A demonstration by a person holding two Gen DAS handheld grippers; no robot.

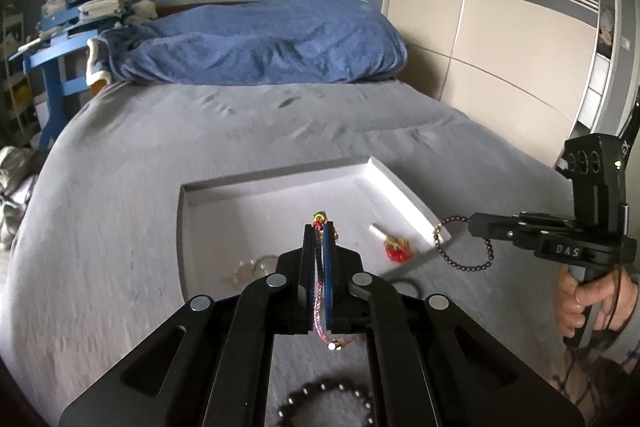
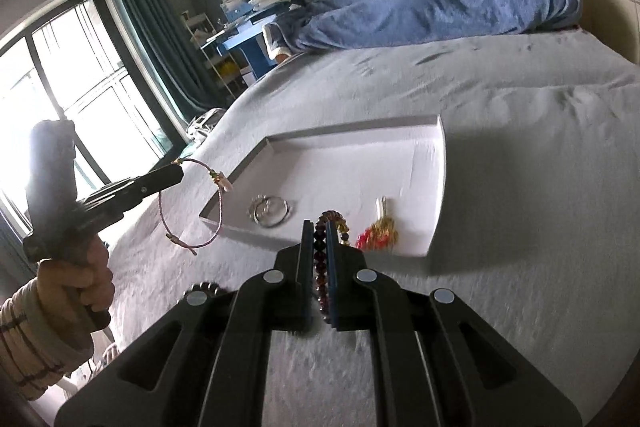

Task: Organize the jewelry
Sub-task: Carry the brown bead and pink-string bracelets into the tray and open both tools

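Observation:
A shallow white tray (image 1: pixel 280 183) lies on the grey bed; it also shows in the right wrist view (image 2: pixel 436 195). My left gripper (image 1: pixel 319 227) is shut on a pink woven cord bracelet (image 1: pixel 319 291), held above the tray's near edge; the bracelet hangs as a loop in the right wrist view (image 2: pixel 188 211). My right gripper (image 2: pixel 319 225) is shut on a dark beaded bracelet (image 2: pixel 320 267), seen dangling at the tray's right corner in the left wrist view (image 1: pixel 464 247). Inside the tray lie a red and gold charm (image 1: pixel 394 247) (image 2: pixel 378 233) and a clear ring-shaped bracelet (image 2: pixel 270 211).
Another dark bead bracelet (image 1: pixel 324 403) lies on the bedspread below my left gripper. A blue blanket (image 1: pixel 256 43) is heaped at the head of the bed. A blue shelf with books (image 1: pixel 80 11) stands at the far left, a wardrobe (image 1: pixel 500 27) to the right.

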